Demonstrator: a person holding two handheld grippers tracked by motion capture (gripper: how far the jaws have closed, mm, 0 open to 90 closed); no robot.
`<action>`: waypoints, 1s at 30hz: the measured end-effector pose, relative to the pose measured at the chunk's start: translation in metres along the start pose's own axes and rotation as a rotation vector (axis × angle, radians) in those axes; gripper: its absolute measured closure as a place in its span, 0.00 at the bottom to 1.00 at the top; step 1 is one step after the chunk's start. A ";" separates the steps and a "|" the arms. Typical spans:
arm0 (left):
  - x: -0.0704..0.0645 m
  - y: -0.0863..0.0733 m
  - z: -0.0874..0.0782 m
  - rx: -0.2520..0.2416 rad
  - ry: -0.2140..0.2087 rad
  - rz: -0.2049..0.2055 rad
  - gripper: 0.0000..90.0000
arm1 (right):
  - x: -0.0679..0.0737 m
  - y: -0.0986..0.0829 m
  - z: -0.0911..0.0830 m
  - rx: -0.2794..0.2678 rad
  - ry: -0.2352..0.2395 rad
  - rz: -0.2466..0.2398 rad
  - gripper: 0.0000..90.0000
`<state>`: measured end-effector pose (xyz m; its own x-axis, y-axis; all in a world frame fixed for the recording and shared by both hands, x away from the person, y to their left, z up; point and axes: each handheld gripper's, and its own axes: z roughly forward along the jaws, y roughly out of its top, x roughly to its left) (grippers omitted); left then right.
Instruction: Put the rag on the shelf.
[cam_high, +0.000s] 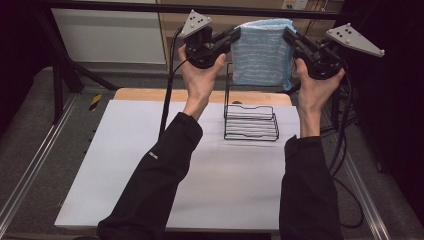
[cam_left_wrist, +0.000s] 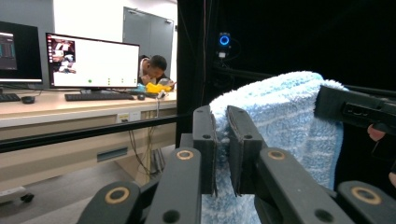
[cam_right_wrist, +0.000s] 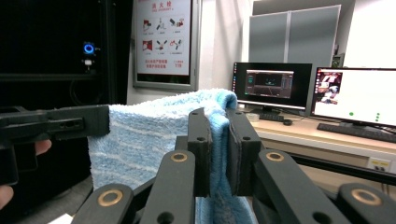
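High view: striped light-blue towel (cam_high: 262, 52) hangs folded.

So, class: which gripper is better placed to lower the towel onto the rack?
Left, marginally. Both grippers pinch the towel at its top corners, but the left gripper hangs almost above the rack; the right gripper sits beyond its edge.

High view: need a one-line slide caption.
Two hand-held tools, left tool and right tool, hold a folded light-blue terry towel by its top corners above a black wire rack.
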<state>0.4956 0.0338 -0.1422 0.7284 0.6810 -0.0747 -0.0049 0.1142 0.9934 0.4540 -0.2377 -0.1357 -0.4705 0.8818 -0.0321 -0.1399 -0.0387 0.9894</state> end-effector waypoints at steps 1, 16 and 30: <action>0.000 0.000 0.002 0.000 0.003 0.004 0.92 | -0.001 0.000 0.002 0.001 -0.003 0.001 0.91; 0.016 -0.008 0.019 0.025 0.056 0.043 0.92 | -0.016 -0.009 0.028 0.036 -0.005 -0.006 0.91; 0.026 -0.032 0.032 0.088 0.069 0.078 0.92 | -0.030 -0.039 0.043 0.092 -0.004 0.024 0.91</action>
<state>0.5366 0.0253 -0.1734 0.6793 0.7339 0.0008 0.0020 -0.0029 1.0000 0.5115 -0.2424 -0.1667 -0.4689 0.8832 -0.0077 -0.0480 -0.0167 0.9987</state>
